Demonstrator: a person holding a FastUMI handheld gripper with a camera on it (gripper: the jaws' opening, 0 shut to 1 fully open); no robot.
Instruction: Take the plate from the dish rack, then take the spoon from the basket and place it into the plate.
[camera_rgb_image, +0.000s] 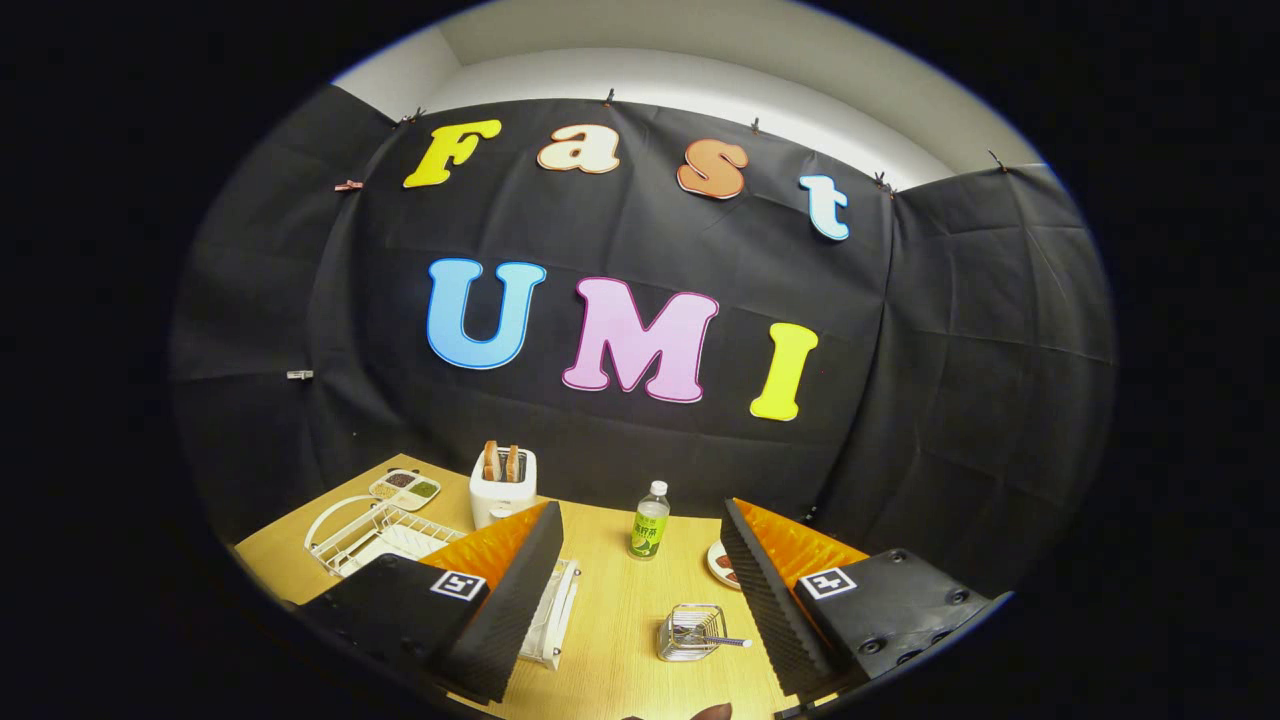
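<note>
Pale wood tabletop (610, 600) runs under my gripper (640, 585), whose two fingers stand wide apart with nothing between them but bare wood. I judge I am holding it high and back from the objects to survey them before going for the plate.

Just ahead, between the fingers and nearer the right one, sits a small wire basket (690, 632). The spoon (712, 638) lies across it with its handle poking out toward the right finger, which should make it easy to pinch later.

Behind the left finger is the white wire dish rack (375, 535). A white plate (335, 515) stands on edge at its far left end, upright in the wires so its rim is free to grasp. A pale tray (555, 610) under the rack juts out beside the left fingertip.

Beyond the rack stands a white toaster (503, 488) with two bread slices in its slots, and past that a small divided dish (405, 488). A green-labelled bottle (649, 520) stands upright midway beyond the fingers. A small plate (722, 566) with something dark on it peeks out from behind the right finger.

Nothing has been taken yet, as I judge it; the plate comes first.
</note>
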